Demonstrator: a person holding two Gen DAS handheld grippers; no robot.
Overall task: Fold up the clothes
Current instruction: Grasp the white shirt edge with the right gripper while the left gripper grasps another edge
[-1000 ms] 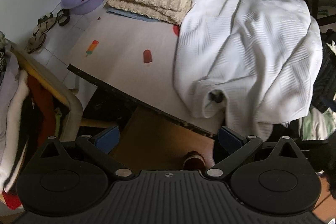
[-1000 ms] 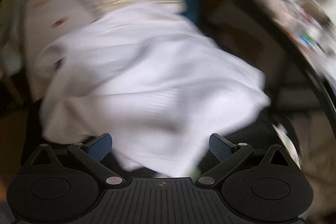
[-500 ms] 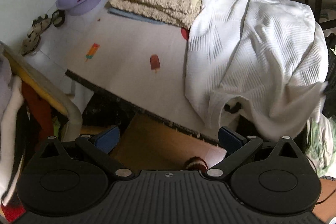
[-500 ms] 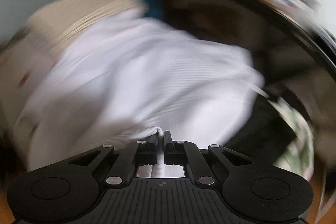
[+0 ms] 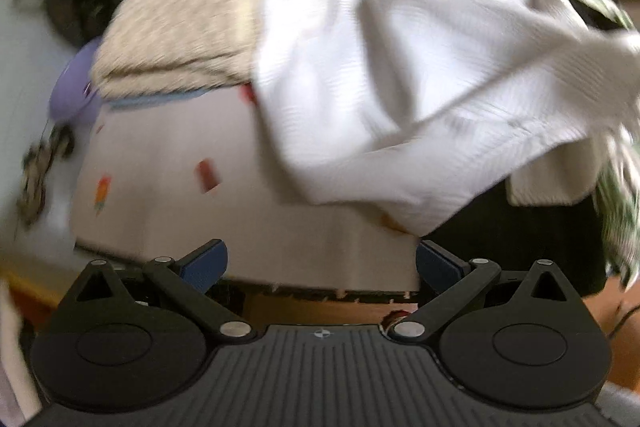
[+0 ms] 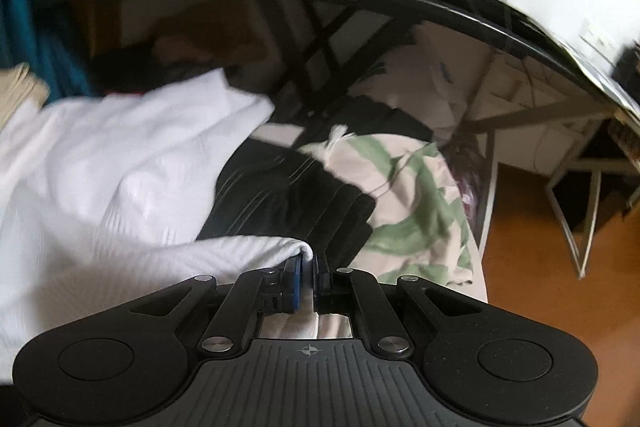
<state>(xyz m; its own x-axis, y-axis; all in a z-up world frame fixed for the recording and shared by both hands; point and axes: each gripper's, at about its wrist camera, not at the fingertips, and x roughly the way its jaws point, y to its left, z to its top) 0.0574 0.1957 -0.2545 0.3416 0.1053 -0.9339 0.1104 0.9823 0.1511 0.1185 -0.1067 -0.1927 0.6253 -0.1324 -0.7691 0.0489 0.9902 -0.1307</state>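
A white ribbed garment [image 5: 384, 67] lies bunched on the right part of a pale table [image 5: 180, 219] printed with ice lollies. One edge of it stretches off to the right. My left gripper [image 5: 320, 263] is open and empty, low over the table's near edge, short of the garment. My right gripper [image 6: 306, 267] is shut on a fold of the white garment [image 6: 120, 195] and holds it up to the right of the table.
A folded beige knitted blanket [image 5: 188, 15] sits at the table's back left. A purple basin [image 5: 76, 91] is on the floor at left. Black and green-patterned clothes [image 6: 360, 195] are heaped at right, under a dark desk [image 6: 440, 11]. The view is motion-blurred.
My right gripper closed on the garment's edge and pulled it up and to the right. My left gripper moved forward to the table's near edge and stayed open.
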